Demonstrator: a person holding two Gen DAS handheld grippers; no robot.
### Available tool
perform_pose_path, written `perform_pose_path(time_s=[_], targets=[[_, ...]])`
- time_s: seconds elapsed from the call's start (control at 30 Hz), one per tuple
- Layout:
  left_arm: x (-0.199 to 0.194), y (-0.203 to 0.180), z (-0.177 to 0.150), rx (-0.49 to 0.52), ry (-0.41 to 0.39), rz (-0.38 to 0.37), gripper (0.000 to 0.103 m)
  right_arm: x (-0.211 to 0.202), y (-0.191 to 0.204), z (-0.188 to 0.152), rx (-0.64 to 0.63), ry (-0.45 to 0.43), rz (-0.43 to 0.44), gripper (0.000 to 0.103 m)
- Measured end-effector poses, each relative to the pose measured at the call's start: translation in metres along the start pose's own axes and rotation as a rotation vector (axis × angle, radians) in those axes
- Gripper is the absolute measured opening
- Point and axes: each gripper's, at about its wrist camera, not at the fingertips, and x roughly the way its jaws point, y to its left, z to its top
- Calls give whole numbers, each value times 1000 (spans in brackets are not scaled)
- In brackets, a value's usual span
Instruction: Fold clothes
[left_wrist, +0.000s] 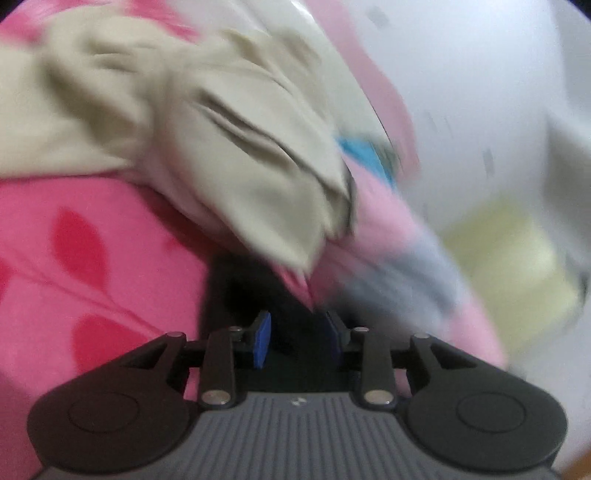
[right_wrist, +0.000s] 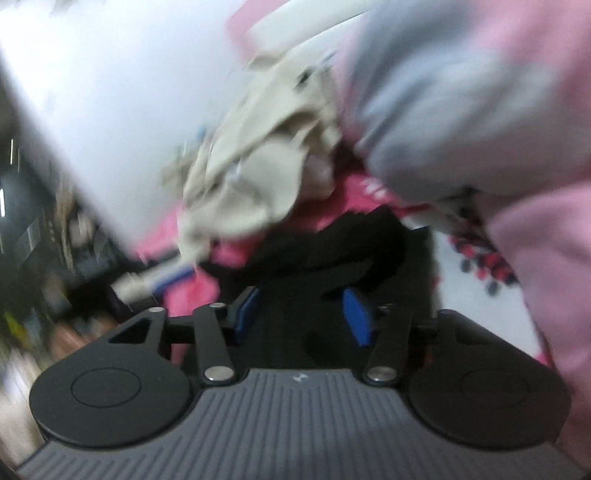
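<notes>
Both the left gripper (left_wrist: 298, 338) and right gripper (right_wrist: 301, 314) stand parted over black cloth (right_wrist: 332, 243); next, probably grab the beige garment (left_wrist: 221, 140) at eleven o'clock

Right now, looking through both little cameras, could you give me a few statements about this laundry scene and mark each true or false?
1. A beige garment lies on a pink blanket. True.
2. The left gripper has blue pads. True.
3. The right gripper clamps the beige garment. False: its jaws stand apart over black fabric, with the beige garment farther ahead.
4. The blanket is plain green. False: it is pink with darker red leaf shapes.
</notes>
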Motion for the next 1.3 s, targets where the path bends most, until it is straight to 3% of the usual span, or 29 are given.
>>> perform_pose_path(time_s=[0.07, 0.13, 0.2, 0.27, 0.33, 0.43, 0.53, 0.63, 0.77, 0.9, 1.03, 1.17, 1.3], targets=[[16, -8, -3, 72, 72, 2, 32, 28, 7, 6, -75, 83, -67, 24], [43, -12, 1, 117, 138, 51, 32, 51, 6, 15, -88, 95, -116, 14], [72, -11, 10, 176, 140, 157, 29, 67, 2, 27, -73, 54, -152, 14], [81, -3, 21, 130, 75, 190, 27, 68, -2, 35, -43, -43, -203, 14], [75, 5, 30, 20, -23, 188, 33, 58, -9, 39, 25, -143, -239, 15], [68, 11, 35, -49, -111, 141, 38, 37, -7, 32, 79, -190, -166, 16], [75, 19, 37, -56, -89, 157, 40, 33, 8, 22, -20, -121, -87, 16], [74, 30, 34, -94, -75, 168, 40, 62, 11, 30, -78, -42, -143, 16], [42, 24, 24, -94, -56, 175, 48, 75, -20, 53, 100, -101, -269, 15], [-11, 24, 2, -125, 5, 188, 49, 20, -15, 45, 206, -173, -222, 23], [-59, 25, -32, -213, 136, 151, 49, -46, -19, 5, 347, -86, -189, 48], [-65, 18, -66, -263, 226, 105, 49, -81, -32, -46, 526, 77, -211, 50], [-57, 8, -91, -221, 278, 98, 49, -89, -33, -80, 550, 152, -211, 50]])
